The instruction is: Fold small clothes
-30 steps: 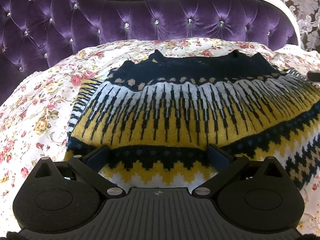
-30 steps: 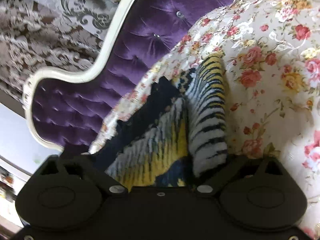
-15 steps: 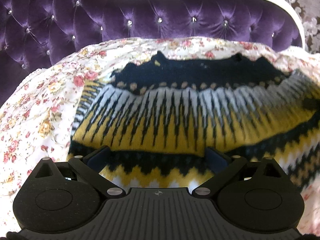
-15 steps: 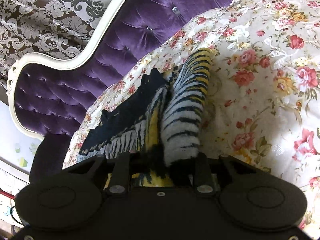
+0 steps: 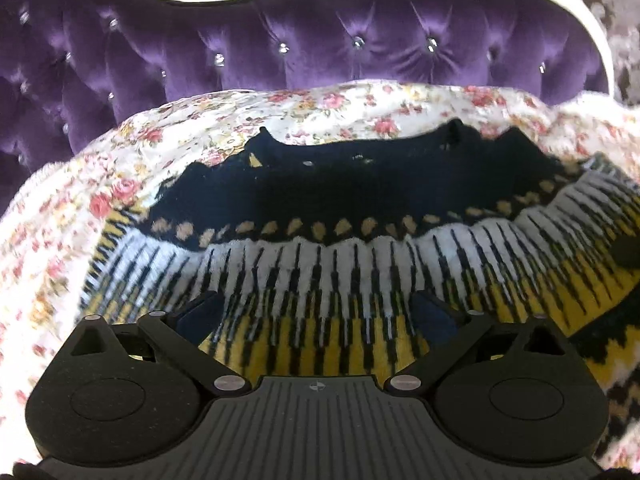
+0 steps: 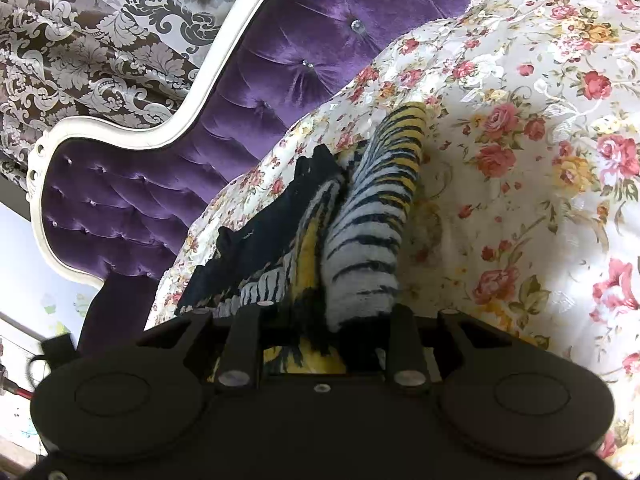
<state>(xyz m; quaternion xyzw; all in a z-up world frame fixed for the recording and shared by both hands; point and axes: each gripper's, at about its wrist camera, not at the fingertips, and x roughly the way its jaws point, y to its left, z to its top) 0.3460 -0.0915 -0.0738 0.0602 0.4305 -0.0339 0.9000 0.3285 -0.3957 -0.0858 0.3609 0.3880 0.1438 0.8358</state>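
A small knitted sweater (image 5: 320, 248) in navy, white and yellow bands lies spread on the floral bedspread (image 5: 60, 240). My left gripper (image 5: 316, 312) is open, its fingers wide apart just over the sweater's yellow and white band. In the right wrist view, my right gripper (image 6: 324, 320) is shut on the sweater's striped edge (image 6: 372, 240), which bunches up between the fingers and lifts off the bedspread (image 6: 540, 160).
A purple tufted headboard (image 5: 320, 48) with a white frame (image 5: 572, 8) stands behind the bed, also in the right wrist view (image 6: 240, 128). Patterned wallpaper (image 6: 100, 48) is beyond it. Floral bedspread surrounds the sweater on all sides.
My right gripper closed on the sweater's striped edge and lifted it. My left gripper moved forward over the sweater, staying open.
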